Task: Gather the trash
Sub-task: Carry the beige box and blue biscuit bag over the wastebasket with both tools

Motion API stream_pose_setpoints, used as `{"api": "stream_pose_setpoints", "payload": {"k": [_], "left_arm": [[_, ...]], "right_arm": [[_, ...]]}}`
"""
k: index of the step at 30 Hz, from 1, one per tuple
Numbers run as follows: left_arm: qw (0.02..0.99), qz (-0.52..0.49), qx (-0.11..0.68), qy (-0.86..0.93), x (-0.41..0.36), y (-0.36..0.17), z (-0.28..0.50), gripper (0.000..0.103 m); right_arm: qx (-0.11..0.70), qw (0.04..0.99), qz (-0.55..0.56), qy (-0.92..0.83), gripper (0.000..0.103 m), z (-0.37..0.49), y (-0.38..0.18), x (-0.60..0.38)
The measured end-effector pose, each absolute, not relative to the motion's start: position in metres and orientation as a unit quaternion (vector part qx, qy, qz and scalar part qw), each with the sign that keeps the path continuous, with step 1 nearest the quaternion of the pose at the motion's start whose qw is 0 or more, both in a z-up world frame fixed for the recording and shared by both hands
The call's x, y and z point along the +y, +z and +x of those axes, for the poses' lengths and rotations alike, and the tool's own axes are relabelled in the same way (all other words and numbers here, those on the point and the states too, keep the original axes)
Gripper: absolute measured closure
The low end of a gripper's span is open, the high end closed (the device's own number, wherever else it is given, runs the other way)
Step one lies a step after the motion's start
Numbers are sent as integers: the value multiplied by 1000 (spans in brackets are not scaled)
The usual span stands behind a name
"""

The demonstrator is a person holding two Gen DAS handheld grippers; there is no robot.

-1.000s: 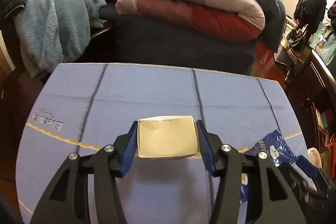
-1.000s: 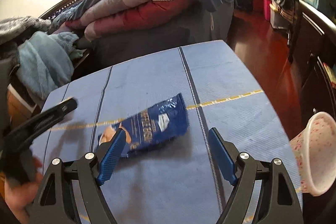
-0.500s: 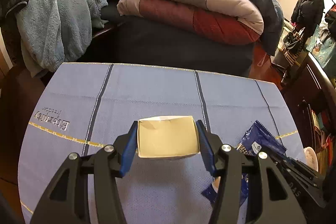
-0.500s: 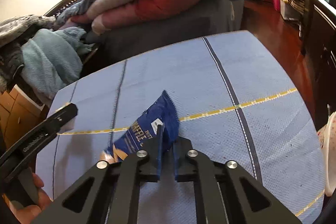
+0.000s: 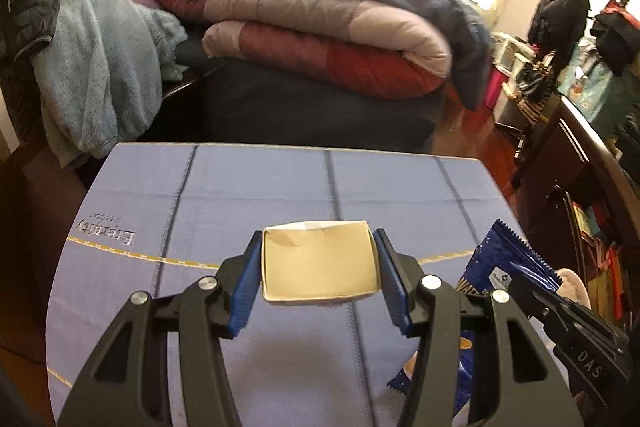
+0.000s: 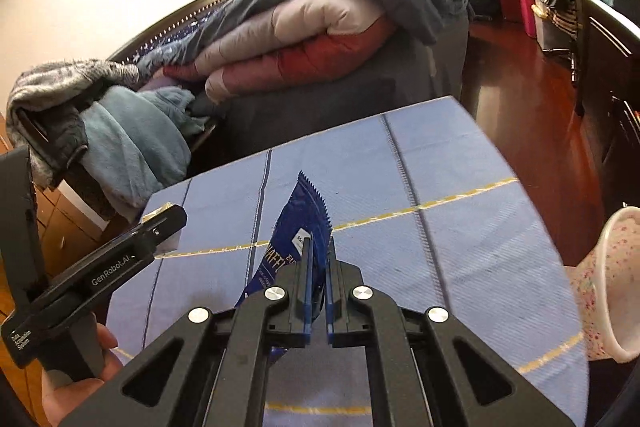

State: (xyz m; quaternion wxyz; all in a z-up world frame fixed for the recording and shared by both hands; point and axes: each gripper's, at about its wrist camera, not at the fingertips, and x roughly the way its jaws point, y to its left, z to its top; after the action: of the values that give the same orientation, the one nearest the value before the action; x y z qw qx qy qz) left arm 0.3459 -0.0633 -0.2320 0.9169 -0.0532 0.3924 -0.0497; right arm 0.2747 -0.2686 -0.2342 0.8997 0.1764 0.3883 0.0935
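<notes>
Left tool [image 5: 318,265] clamps a cream paper box [image 5: 319,262]; right tool [image 6: 318,259] pinches a crinkled blue foil snack wrapper [image 6: 298,227] above the blue-clothed desk [image 6: 460,227].

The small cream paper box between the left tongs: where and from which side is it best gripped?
Grip the small cream paper box across its two opposite side walls, coming in level from its near side, as the left tongs do. Those walls are flat and roughly parallel; thin paper probably dents under a hard squeeze.
</notes>
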Motion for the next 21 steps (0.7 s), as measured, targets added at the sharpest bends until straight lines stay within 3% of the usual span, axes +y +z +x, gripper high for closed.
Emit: {"api": "stream_pose_setpoints", "payload": {"k": [21], "left_arm": [[912, 16, 365, -185, -235, -200, 279, 49]], "right_arm": [[352, 909, 223, 8, 98, 193, -224, -401]]}}
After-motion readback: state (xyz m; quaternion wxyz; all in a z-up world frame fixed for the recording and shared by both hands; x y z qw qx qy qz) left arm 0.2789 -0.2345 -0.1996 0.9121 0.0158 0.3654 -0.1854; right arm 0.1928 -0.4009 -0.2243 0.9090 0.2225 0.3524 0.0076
